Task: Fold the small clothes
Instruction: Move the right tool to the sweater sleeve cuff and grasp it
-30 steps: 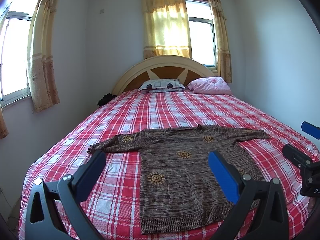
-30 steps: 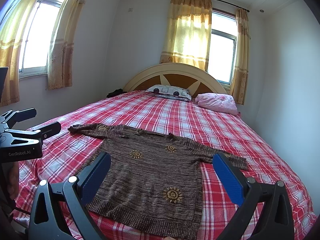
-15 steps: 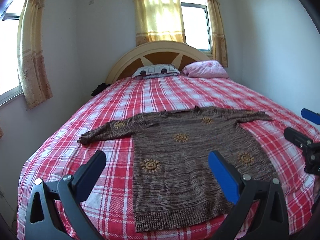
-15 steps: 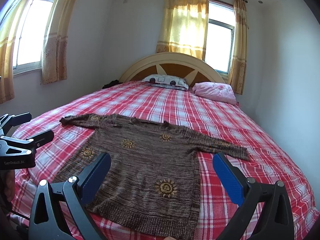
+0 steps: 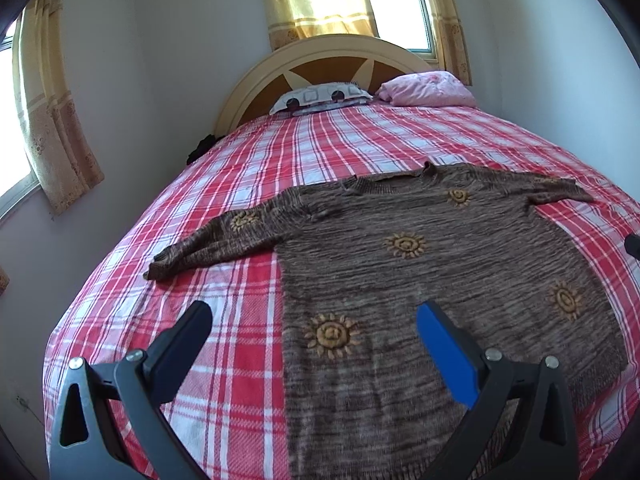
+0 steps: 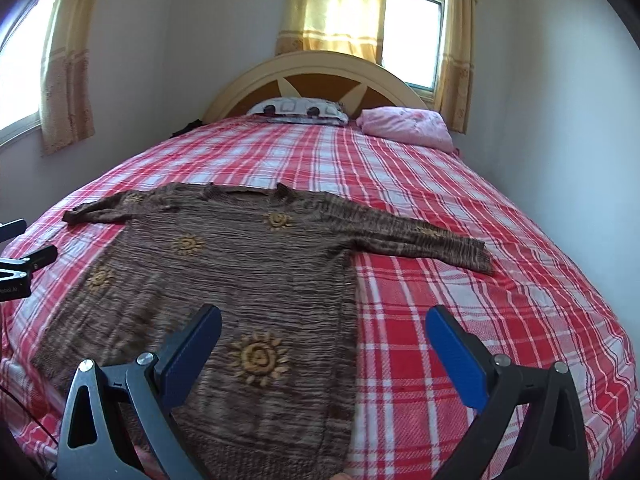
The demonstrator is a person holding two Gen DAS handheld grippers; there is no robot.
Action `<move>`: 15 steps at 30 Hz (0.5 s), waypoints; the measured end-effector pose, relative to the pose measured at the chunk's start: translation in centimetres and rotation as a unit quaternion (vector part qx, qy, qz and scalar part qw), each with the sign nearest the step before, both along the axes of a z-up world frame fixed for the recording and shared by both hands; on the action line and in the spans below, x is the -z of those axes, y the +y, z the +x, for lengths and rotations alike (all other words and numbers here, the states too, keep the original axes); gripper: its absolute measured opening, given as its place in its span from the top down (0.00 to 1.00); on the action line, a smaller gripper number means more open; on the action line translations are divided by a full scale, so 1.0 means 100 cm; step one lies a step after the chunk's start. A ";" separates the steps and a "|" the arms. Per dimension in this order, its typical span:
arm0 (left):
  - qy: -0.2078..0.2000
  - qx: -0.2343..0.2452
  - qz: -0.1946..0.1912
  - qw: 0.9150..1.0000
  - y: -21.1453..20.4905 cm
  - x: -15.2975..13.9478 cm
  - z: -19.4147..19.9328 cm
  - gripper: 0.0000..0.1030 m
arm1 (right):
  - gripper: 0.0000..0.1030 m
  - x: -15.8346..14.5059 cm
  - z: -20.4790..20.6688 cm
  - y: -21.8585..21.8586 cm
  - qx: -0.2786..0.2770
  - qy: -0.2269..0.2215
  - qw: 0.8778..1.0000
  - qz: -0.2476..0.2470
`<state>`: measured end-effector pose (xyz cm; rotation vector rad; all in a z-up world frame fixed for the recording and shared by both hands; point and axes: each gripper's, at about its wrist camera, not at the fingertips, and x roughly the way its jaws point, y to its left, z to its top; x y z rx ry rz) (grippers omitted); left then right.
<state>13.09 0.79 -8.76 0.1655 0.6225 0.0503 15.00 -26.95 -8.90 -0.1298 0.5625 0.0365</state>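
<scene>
Left wrist view: the left tongs [image 5: 312, 324] gape wide with nothing between them, above the sweater's left edge. In the right wrist view the right tongs [image 6: 322, 326] gape just as wide and empty over its right edge. Beyond, the brown sweater [image 5: 420, 264] lies flat, sleeves spread, on the red plaid bed [image 5: 248, 320]. Far off, a patterned pillow [image 5: 320, 98] and a pink pillow [image 5: 424, 88] rest against the headboard [image 5: 320, 60].

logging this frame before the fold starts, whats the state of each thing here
sweater: spread flat, unfolded, both sleeves out
left gripper: open, empty, above the sweater's lower left edge
right gripper: open, empty, above the sweater's lower right edge
curtains: drawn over the window
bed: made, plaid cover smooth
</scene>
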 end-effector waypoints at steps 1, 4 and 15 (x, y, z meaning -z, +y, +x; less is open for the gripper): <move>0.001 0.002 -0.001 1.000 0.000 0.001 0.006 0.00 | 0.01 0.001 0.006 -0.006 0.004 0.004 1.000 0.003; 0.006 0.010 0.002 1.000 -0.010 0.001 0.026 0.00 | 0.01 0.006 0.023 -0.022 0.016 0.017 1.000 0.005; 0.051 0.050 0.001 0.997 -0.055 0.026 0.105 0.00 | 0.01 0.024 0.090 -0.129 0.087 0.070 0.989 0.099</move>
